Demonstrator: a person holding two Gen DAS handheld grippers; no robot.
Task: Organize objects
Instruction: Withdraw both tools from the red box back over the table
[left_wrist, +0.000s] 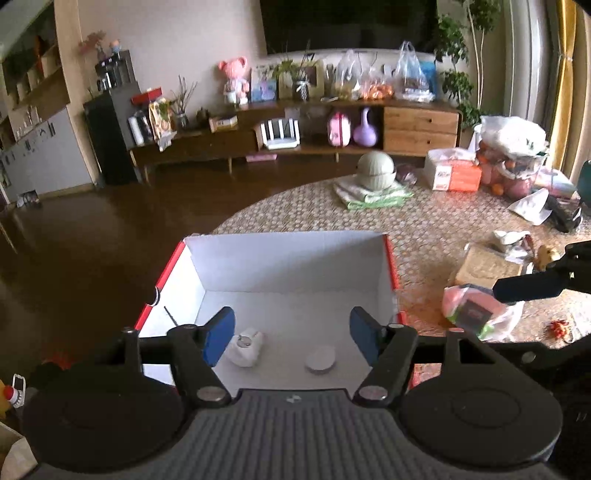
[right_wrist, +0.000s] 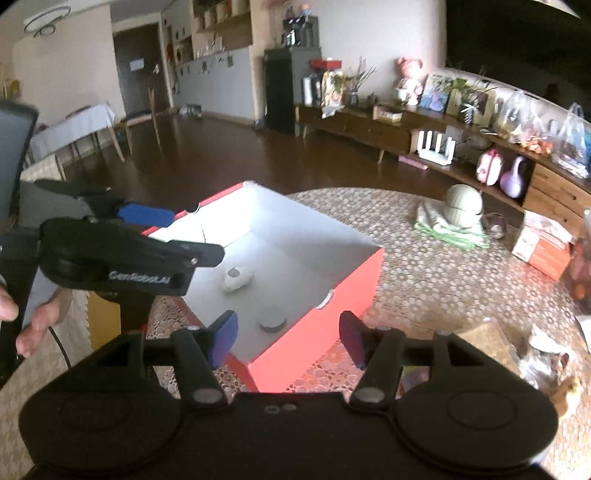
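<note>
A red box (left_wrist: 390, 266) with a white inside stands open on the patterned table (left_wrist: 424, 229). On its floor lie a small white bundle (left_wrist: 246, 347) and a round white disc (left_wrist: 320, 361). My left gripper (left_wrist: 292, 334) hangs open over the box's near edge, empty. The right wrist view shows the same box (right_wrist: 332, 295), the bundle (right_wrist: 238, 277) and the disc (right_wrist: 272, 322). My right gripper (right_wrist: 288, 338) is open and empty at the box's near right corner. The left gripper (right_wrist: 155, 229) reaches over the box's left side there.
A clear bag (left_wrist: 480, 314) with a dark and pink item lies right of the box, with a brown paper bag (left_wrist: 484, 266) behind it. Farther back are a green bowl on cloths (left_wrist: 376, 171), an orange-white carton (left_wrist: 454, 171) and full bags (left_wrist: 513, 155). A hand (right_wrist: 33, 325) shows at far left.
</note>
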